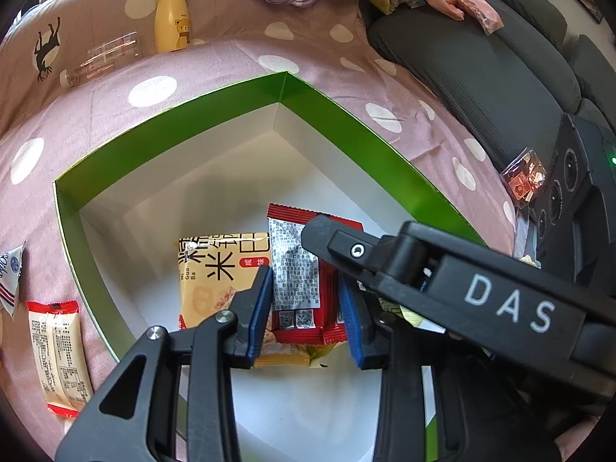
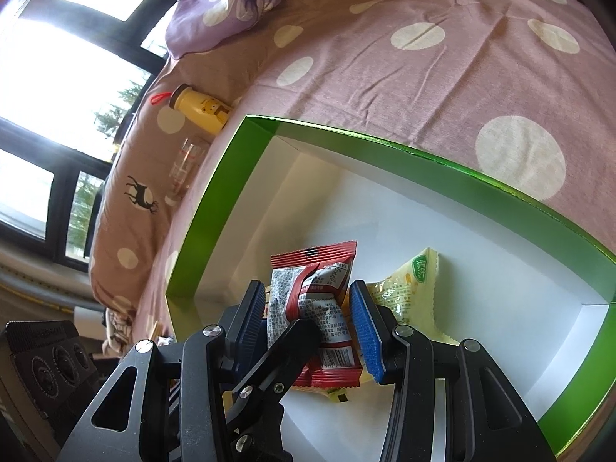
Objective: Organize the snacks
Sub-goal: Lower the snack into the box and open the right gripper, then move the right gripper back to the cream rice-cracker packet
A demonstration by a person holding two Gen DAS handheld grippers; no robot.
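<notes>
**Red packet going into the box**

Both tools, left tool (image 1: 304,308) and right tool (image 2: 308,319), nearly closed, pinch the red snack packet (image 1: 304,269) low centre, over the green box (image 1: 173,123) floor. Suggest lowering flat beside the orange packet (image 1: 208,273), then releasing.

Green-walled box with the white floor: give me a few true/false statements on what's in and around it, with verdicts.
1. The red snack packet sits between the blue pads of the left gripper, inside the green-walled cardboard box. True.
2. The box's white floor is bare. False: an orange rice-cracker packet and a pale yellow packet lie on it too.
3. The yellow bear-print bottle stands inside the box. False: it is outside, on the pink polka-dot bedsheet.
4. A cream packet with red ends lies on the sheet outside the box. True.
</notes>
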